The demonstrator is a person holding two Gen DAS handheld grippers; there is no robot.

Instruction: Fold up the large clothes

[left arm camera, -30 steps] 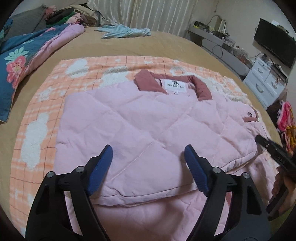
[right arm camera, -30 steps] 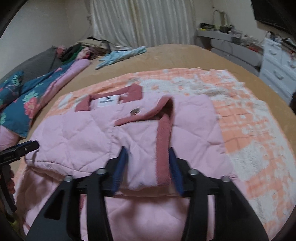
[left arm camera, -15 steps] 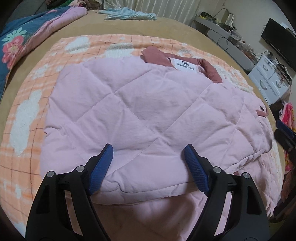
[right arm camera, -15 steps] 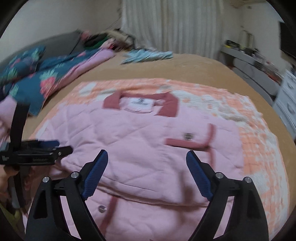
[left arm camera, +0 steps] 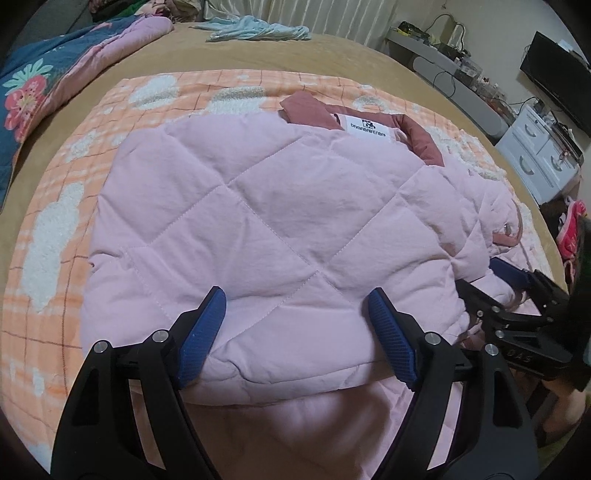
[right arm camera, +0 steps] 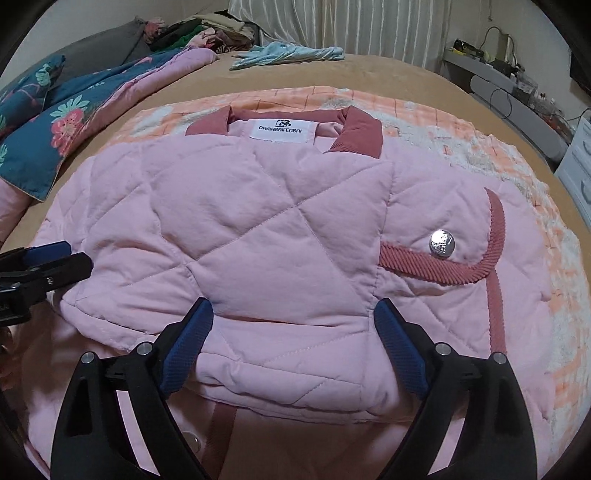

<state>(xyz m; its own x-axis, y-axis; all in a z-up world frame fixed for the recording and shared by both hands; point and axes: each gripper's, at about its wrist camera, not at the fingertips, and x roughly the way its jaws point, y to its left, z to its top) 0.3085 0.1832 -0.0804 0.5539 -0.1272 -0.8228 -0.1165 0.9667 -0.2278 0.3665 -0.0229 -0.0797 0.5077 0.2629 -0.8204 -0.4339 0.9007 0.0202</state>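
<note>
A pink quilted jacket (left arm camera: 258, 206) lies folded on the bed, its sides turned in and its dusty-rose collar (right arm camera: 360, 129) and white label (right arm camera: 282, 129) at the far end. A silver snap (right arm camera: 441, 242) and ribbed rose trim show on the right flap. My left gripper (left arm camera: 295, 295) is open, its blue pads straddling the near folded edge on the left side. My right gripper (right arm camera: 293, 304) has its jaws opening wide over the near edge of the jacket (right arm camera: 258, 221); the fabric bulges between the pads, which do not press on it. Each gripper shows at the edge of the other's view.
The jacket rests on an orange checked blanket (left arm camera: 55, 221) with white cloud patches, spread over a tan bed. A floral blue quilt (left arm camera: 29, 85) lies at the left, a light blue garment (left arm camera: 255, 31) at the far end. White drawers (left arm camera: 535, 162) stand beside the bed on the right.
My right gripper let go of the rose-trimmed front edge, opened wide and swung left toward the jacket's middle; the flap now lies flat. My left gripper sank closer to the jacket, still open.
</note>
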